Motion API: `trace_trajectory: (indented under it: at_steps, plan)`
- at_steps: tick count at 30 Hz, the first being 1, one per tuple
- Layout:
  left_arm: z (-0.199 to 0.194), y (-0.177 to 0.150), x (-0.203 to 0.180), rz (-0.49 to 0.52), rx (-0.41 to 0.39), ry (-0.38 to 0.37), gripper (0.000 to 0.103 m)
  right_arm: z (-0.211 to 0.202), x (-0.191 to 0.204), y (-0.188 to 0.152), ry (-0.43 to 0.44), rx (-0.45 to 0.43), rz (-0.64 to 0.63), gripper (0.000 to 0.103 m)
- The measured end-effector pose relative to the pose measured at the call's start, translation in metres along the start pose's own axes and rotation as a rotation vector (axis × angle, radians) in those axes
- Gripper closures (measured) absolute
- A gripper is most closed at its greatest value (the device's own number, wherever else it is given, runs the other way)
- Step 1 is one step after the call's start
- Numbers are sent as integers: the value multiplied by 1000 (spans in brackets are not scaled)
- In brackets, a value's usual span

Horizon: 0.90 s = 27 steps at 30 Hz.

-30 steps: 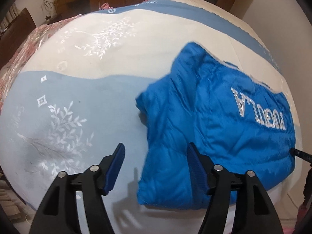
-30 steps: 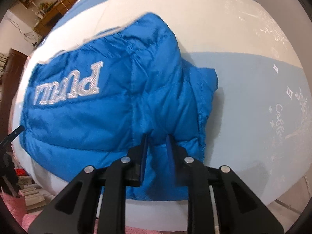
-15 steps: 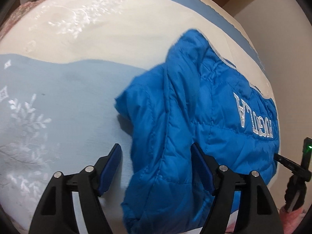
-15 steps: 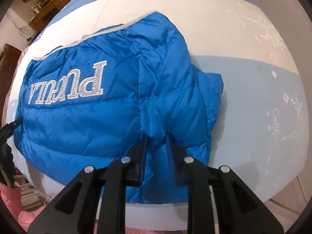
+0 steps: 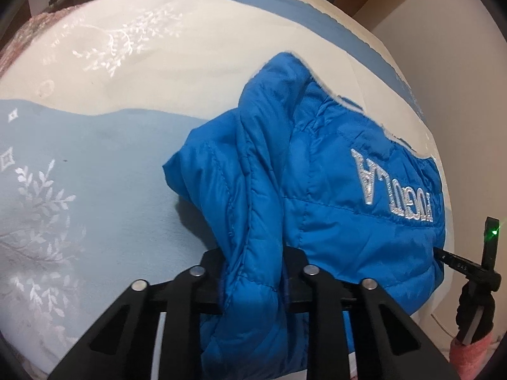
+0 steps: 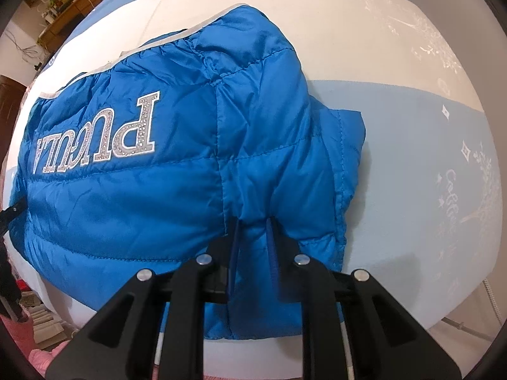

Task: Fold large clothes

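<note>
Surface: bed (image 5: 95,164) with a cream and pale-blue cover, white leaf print; fills most of both wrist views.
Background: wooden furniture (image 6: 63,0) at upper left of right wrist view; plain wall (image 5: 459,47) at right of left wrist view.
Jacket: blue quilted puffer jacket (image 6: 177,196), lying on the bed at its near edge, folded into a block. Centre-left in right wrist view, centre-right in left wrist view.
Lettering: silver rhinestone lettering (image 6: 104,139) on the top panel, upside down in both views.
Trim: pale grey edge (image 6: 177,36) along the jacket's far side.
Sleeve fold: bunched flap (image 5: 206,171) sticks out to the left of the main block in left wrist view, resting on the pale-blue band.
Left hand-held gripper (image 5: 253,272): jaws have just been closing; now narrow, clamped on a thick ridge of jacket fabric that bulges up between the fingers. Bottom centre of left wrist view.
Right hand-held gripper (image 6: 253,247): narrow, pinching a fold of the jacket's near edge; blue pads press on either side of it. Bottom centre of right wrist view.
Other gripper in view: the right one's black tip with a green light (image 5: 484,253) shows at the right edge of left wrist view, at the jacket's right corner.
Floor side: pink fabric (image 6: 41,357) at lower left of right wrist view, below the bed edge.
</note>
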<state>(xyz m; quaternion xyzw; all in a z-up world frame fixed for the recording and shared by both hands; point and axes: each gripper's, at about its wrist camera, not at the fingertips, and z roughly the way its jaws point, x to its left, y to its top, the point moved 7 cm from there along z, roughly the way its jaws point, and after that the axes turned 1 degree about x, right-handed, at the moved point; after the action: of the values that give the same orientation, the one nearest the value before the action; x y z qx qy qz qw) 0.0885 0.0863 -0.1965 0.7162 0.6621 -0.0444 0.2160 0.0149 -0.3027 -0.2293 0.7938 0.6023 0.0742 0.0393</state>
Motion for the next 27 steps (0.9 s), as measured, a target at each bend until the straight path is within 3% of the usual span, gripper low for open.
trace_trajectory:
  at_steps: [8, 14, 27]
  plan:
    - [-30, 5, -20, 34, -35, 85, 83, -8, -2, 1, 2, 12, 5, 88]
    - [-52, 7, -44, 70, -64, 124, 83, -42, 3, 4, 0, -33, -15, 83]
    - [-98, 5, -149, 232, -132, 75, 83, -114, -3, 1, -1, -136, -73, 83]
